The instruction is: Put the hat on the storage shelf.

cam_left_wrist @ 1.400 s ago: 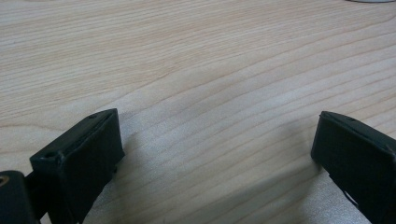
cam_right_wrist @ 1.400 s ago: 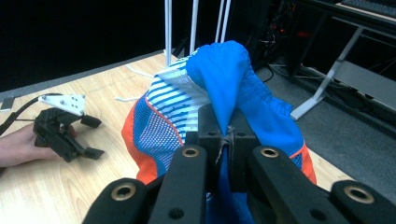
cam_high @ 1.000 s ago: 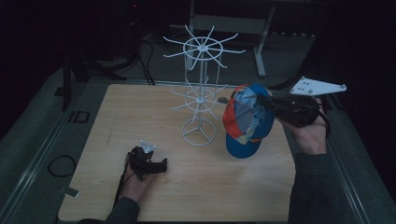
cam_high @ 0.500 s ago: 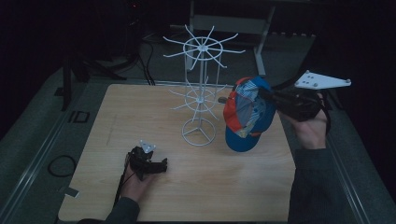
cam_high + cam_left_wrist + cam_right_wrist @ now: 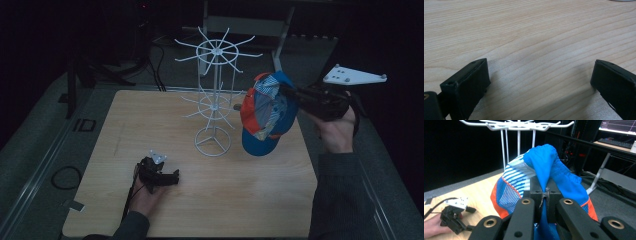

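Holding: cap [image 5: 544,167], pinched by its blue cloth in my right gripper [image 5: 545,195]; fingers closed tight on a fold, the body of the cap hanging forward of them.
Left gripper [image 5: 159,175]: resting low on the desk [image 5: 260,200] at the near left, my left hand [image 5: 147,197] under it; fingers [image 5: 466,82] spread wide with nothing between them, bare wood grain showing in the gap.
Right hand [image 5: 336,134]: raised at the desk's right edge, gripper pointing left toward the rack.
Cap, position: in the air, clear of the desk, just right of the rack's lower tier; orange, blue and striped panels, brim end lowest.
Rack [image 5: 215,100]: white wire stand, ring base on the desk near the middle, two tiers of radiating prongs, upper tier wider.
Step, as I judge it: hanging the cap on a prong of the rack.
Method: bring the cap's opening or back loop over a prong tip, then slide it inward before I ease the fingers apart.
Care: the stand looks light, so push along the prong, not sideways.
Risk: cloth bunched in my fingers may hide the opening; which edge I hold I cannot tell.
Spare hand: the left could steady the base if the stand tips.
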Action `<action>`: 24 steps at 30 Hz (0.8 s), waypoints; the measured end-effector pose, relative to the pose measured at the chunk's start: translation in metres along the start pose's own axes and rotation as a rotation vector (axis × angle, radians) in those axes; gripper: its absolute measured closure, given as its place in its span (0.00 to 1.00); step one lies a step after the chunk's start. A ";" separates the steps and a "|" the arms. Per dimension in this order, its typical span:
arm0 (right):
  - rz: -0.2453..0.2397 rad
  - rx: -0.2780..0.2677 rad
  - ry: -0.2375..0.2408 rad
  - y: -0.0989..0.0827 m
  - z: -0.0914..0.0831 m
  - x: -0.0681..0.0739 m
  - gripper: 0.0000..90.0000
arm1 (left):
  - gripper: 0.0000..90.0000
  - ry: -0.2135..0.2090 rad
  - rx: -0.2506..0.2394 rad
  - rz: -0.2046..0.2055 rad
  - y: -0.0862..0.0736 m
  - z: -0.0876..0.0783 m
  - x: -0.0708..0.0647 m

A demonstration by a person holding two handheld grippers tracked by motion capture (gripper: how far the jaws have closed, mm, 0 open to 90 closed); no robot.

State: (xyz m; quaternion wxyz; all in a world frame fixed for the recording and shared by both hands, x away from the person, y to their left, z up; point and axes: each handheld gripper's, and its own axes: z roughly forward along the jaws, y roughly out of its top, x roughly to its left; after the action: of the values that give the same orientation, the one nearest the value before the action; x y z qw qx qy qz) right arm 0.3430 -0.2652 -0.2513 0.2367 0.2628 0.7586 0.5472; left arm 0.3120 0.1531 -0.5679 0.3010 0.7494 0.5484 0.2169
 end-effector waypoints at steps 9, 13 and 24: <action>-0.004 -0.024 0.004 0.011 -0.002 0.000 0.97 | 0.03 0.001 0.004 0.005 0.000 0.000 0.000; -0.010 -0.024 0.002 0.013 -0.002 0.001 0.97 | 0.03 0.000 0.004 0.003 0.000 0.000 0.000; -0.024 -0.037 -0.008 0.023 -0.006 0.003 0.97 | 0.03 -0.002 0.001 0.003 0.000 0.000 -0.001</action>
State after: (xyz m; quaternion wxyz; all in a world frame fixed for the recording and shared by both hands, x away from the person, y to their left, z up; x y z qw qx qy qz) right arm 0.3403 -0.2616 -0.2282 0.2512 0.2513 0.7505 0.5572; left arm 0.3124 0.1523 -0.5679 0.3007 0.7508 0.5470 0.2162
